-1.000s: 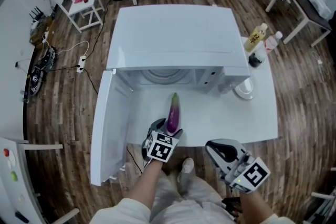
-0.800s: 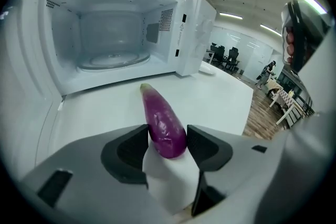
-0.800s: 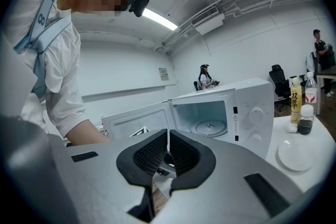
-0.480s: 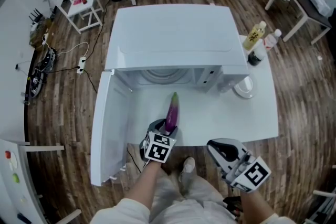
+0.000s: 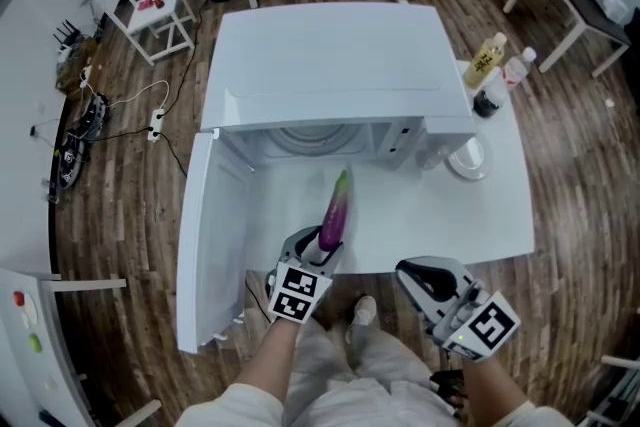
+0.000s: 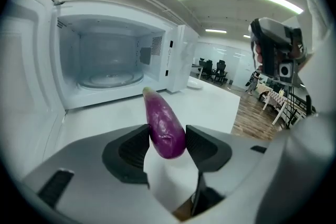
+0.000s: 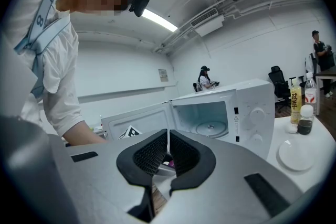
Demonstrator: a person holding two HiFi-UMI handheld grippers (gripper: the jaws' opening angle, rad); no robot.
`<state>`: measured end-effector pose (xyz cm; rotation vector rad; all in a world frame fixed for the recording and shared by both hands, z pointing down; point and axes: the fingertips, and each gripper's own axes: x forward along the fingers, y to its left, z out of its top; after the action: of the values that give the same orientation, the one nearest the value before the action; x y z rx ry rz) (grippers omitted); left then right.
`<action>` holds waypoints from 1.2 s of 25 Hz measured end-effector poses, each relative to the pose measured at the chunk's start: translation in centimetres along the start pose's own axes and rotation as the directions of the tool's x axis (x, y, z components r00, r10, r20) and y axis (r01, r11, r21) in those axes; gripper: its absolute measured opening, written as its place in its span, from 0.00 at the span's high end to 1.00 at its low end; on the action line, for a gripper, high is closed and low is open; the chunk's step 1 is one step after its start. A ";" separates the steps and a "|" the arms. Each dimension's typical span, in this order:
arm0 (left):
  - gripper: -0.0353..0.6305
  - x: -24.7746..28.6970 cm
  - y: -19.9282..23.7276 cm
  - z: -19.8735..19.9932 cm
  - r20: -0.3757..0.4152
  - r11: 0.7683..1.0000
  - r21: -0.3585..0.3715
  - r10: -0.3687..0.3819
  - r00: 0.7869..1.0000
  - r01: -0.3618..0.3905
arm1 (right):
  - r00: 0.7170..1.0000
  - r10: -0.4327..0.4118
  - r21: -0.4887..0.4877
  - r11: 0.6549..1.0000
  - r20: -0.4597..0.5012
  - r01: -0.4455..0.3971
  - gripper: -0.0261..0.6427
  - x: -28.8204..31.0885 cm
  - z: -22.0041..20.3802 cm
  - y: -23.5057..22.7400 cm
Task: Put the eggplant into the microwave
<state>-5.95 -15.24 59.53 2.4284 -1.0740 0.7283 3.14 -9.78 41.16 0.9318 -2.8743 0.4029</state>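
Observation:
A purple eggplant (image 5: 335, 210) with a pale green tip points toward the open microwave (image 5: 330, 65). My left gripper (image 5: 325, 240) holds its thick end just above the white table (image 5: 450, 215). In the left gripper view the pads press both sides of the eggplant (image 6: 164, 123); the jaws of this left gripper (image 6: 167, 141) have just been closing on it. Ahead, the microwave cavity (image 6: 105, 60) with its glass turntable stands empty. My right gripper (image 5: 425, 283) hovers off the table's front edge, shut on nothing; the right gripper (image 7: 168, 157) shows its pads together.
The microwave door (image 5: 210, 235) hangs open to the left of my left gripper. At the table's right stand a yellow-labelled bottle (image 5: 487, 67), a clear bottle (image 5: 515, 80), a dark jar (image 5: 487, 110) and a white dish (image 5: 466, 163). Wooden floor surrounds the table.
The eggplant has risen slightly off the table in the left gripper, and its tip has swung a little right toward the microwave opening. The right gripper has stayed put.

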 end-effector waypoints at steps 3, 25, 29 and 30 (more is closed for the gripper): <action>0.62 -0.9 -0.2 1.5 0.061 1.000 0.017 -0.014 0.998 0.013 | 1.000 0.000 -0.008 1.000 0.015 0.000 0.91 0.1 0.1 0.1; 0.62 -0.3 4.5 7.1 0.060 0.999 0.043 0.016 0.998 -0.018 | 0.992 -0.094 0.025 0.995 0.083 0.092 0.91 0.1 0.7 -1.4; 0.62 0.2 5.8 8.0 0.039 0.998 0.065 0.012 0.999 -0.015 | 0.986 -0.122 0.038 0.992 0.114 0.119 0.91 0.7 1.2 -1.8; 0.62 0.3 6.2 8.3 0.032 0.997 0.072 0.012 0.999 -0.014 | 0.984 -0.130 0.041 0.991 0.120 0.126 0.91 0.8 1.4 -1.9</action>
<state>-7.98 -23.74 53.96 2.5039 -1.0939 0.7482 3.60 -12.13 40.39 1.1790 -2.9026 0.3956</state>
